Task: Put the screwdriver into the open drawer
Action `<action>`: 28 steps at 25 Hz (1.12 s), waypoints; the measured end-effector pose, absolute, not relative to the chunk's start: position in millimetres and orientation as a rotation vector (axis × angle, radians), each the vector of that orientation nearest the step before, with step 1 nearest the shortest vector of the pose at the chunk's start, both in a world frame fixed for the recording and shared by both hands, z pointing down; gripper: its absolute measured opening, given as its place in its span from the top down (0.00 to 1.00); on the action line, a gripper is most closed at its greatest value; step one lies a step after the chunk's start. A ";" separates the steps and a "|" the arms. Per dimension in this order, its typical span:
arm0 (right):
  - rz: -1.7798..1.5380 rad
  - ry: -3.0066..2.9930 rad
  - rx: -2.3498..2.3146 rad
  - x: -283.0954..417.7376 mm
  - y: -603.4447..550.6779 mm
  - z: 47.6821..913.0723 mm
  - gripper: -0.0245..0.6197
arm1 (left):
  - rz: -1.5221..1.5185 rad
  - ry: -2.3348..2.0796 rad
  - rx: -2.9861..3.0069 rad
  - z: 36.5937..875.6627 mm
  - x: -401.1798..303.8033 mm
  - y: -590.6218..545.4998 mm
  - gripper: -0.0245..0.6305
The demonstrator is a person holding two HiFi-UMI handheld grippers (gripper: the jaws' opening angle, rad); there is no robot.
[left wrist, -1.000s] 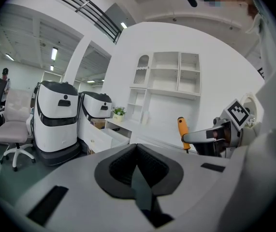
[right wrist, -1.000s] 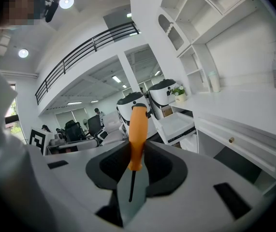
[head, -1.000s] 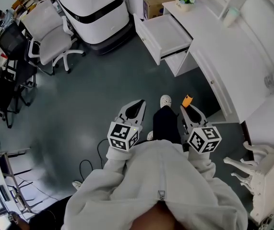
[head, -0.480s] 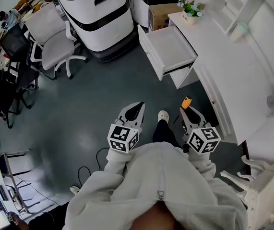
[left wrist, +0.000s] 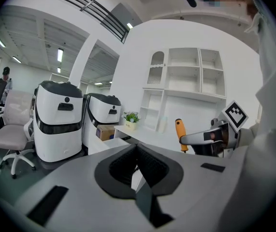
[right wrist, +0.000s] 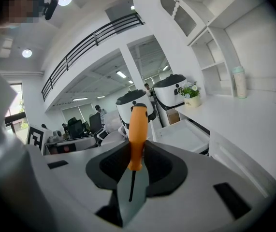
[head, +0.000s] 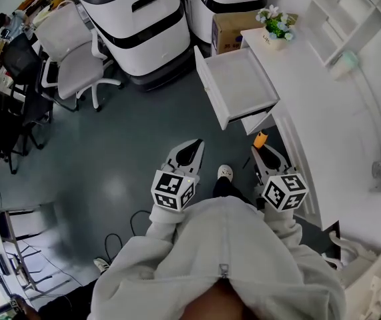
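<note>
On dark grey smooth floor (head: pixel 130 145): white swivel office chair (head: pixel 77 52), two rounded white-and-black machines (head: pixel 133 19), brown cardboard box (head: pixel 229 32), black cables (head: pixel 120 235). On long white desk top (head: pixel 317 92): small potted flowering plant (head: pixel 278 27). Pulled out below: shallow white open drawer (head: pixel 240 85).

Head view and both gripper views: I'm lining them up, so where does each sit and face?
Head view: on the person's head, steeply down at floor, drawer, left tongs, right tongs; sleeves, one shoe show.
Left gripper view: on left tongs, shut, empty, facing desk; sleeve shows.
Right gripper view: on right tongs, gripping the screwdriver, facing the drawer.
Shared: both gripper views show the plant.
</note>
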State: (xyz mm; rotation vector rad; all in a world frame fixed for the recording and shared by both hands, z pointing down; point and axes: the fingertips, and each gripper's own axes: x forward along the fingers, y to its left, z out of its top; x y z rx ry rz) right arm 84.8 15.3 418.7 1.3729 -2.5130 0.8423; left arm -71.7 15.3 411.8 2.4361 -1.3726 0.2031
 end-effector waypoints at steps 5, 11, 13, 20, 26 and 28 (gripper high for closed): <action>0.858 -2.515 1.349 95.7 -22.7 424.4 0.80 | 0.213 -1.392 2.418 416.2 -62.5 -19.4 0.94; 0.859 -2.532 1.328 105.5 -58.9 428.7 0.80 | 0.220 -1.414 2.409 419.5 -53.1 -50.4 0.94; 0.852 -2.541 1.316 109.7 -73.8 431.0 0.80 | 0.215 -1.428 2.406 421.8 -49.2 -64.5 0.94; 0.838 -2.557 1.295 126.7 -117.5 436.7 0.80 | 0.204 -1.471 2.394 427.5 -37.2 -104.2 0.94; 0.885 -2.569 1.260 124.0 -129.2 446.0 0.80 | 0.227 -1.489 2.371 432.4 -36.0 -106.6 0.94; 0.902 -2.571 1.241 120.2 -126.5 449.3 0.80 | 0.238 -1.498 2.352 436.0 -39.7 -101.6 0.94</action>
